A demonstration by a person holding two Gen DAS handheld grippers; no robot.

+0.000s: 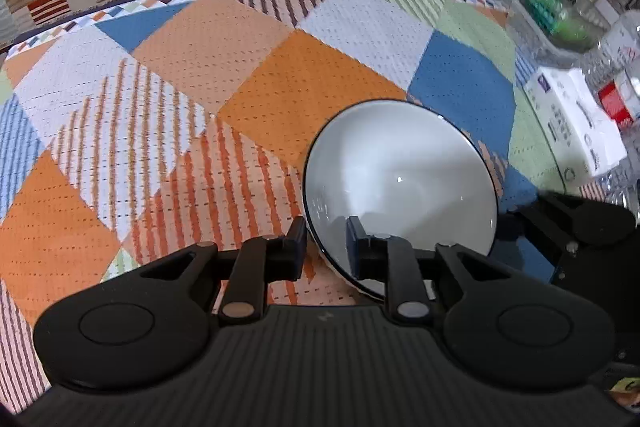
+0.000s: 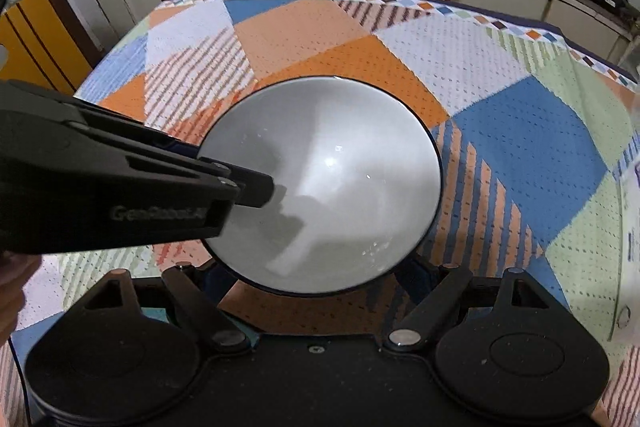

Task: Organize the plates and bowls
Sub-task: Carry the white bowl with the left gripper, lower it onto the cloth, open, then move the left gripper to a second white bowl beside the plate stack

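left claw (image 1: 326,247) pinches the white bowl (image 1: 400,183) over a patchwork tablecloth (image 1: 160,107); right claw (image 2: 316,279) spread wide beneath it.

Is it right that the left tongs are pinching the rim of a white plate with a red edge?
Not quite: the left tongs do pinch the rim, but it is a white bowl with a dark edge, not a red-edged plate. The left wrist view shows it.
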